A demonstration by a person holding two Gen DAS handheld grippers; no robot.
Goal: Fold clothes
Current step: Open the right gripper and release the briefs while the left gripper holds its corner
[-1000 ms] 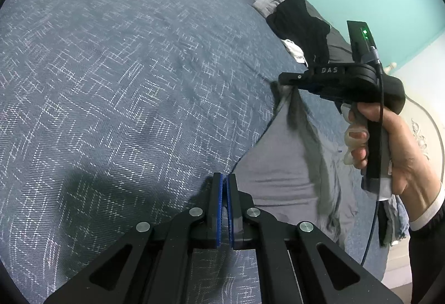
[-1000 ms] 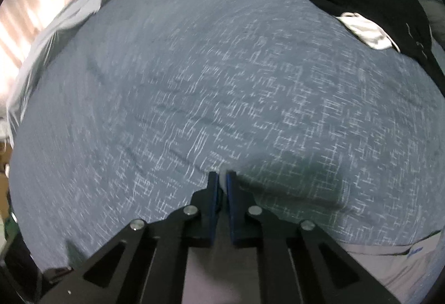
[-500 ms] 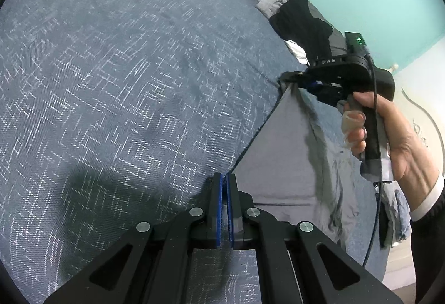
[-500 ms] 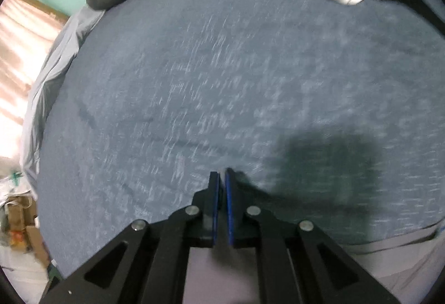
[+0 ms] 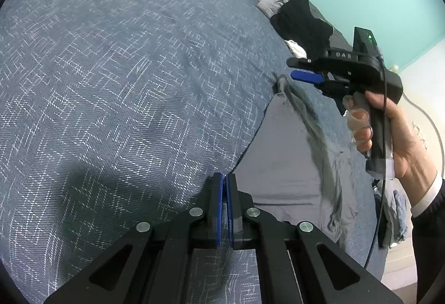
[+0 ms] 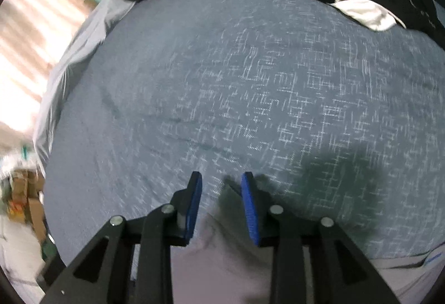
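Your left gripper (image 5: pixel 224 179) is pinched tight w/ the near corner of the grey garment (image 5: pixel 281 159) right at its tips; can't tell if cloth is actually between the pads. From there the garment's edge runs away and rightward across the blue bedspread (image 5: pixel 125 76) to its far corner, bunched just under your right gripper (image 5: pixel 306 76). That one's spread apart, holding nothing; in its own view the cloth lies below its tips (image 6: pixel 221 190). So the long axis runs gripper to gripper, and the right is nearer the far corner.
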